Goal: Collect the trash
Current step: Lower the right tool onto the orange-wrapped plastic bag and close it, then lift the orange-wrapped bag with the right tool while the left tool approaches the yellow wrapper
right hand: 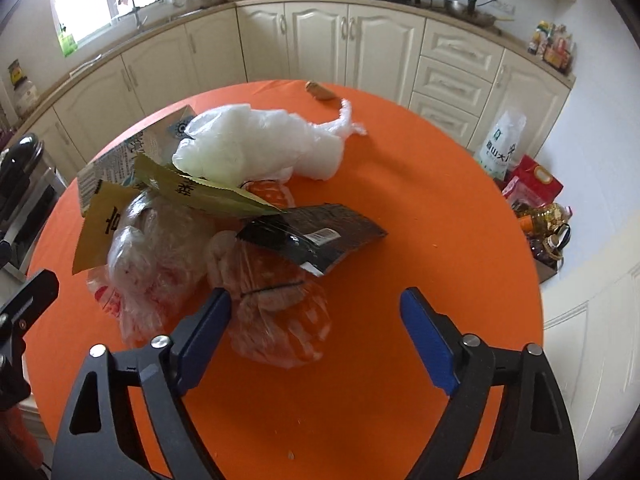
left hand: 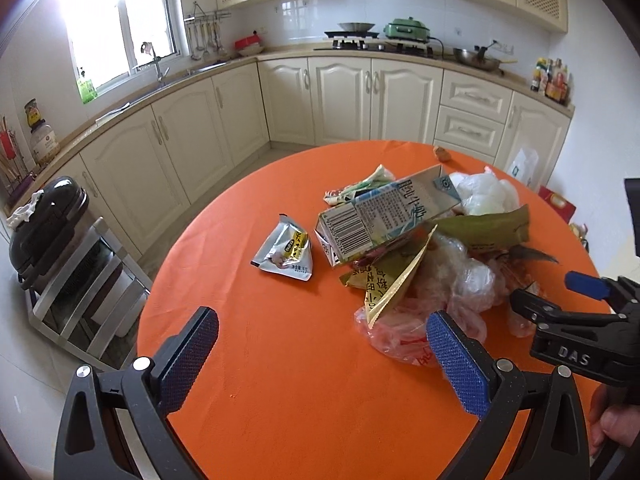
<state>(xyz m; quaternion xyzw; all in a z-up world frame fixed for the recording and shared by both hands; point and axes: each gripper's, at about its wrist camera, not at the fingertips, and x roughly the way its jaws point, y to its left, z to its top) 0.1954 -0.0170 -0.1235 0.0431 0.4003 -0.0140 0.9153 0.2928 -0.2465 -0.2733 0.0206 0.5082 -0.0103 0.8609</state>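
A heap of trash lies on the round orange table (left hand: 280, 360): a milk carton (left hand: 380, 216), a white plastic bag (right hand: 260, 144), an olive-gold wrapper (right hand: 200, 192), a black wrapper (right hand: 320, 232) and crumpled clear bags (right hand: 156, 248). A silver snack packet (left hand: 286, 252) lies apart, left of the heap. My left gripper (left hand: 324, 344) hangs open over bare cloth at the heap's near left. My right gripper (right hand: 316, 308) is open, pointing steeply down, and a clear tied bag (right hand: 280, 328) lies partly between its fingers, close to the left one. The right gripper (left hand: 556, 292) also shows at the heap's right side.
A dark-lidded bin (left hand: 48, 216) on a metal rack stands left of the table. Cream kitchen cabinets (left hand: 340, 100) run behind. A rice bag (right hand: 500, 144), a red box and oil bottles (right hand: 548, 220) sit on the floor at the right. A small brown scrap (right hand: 320, 90) lies at the table's far edge.
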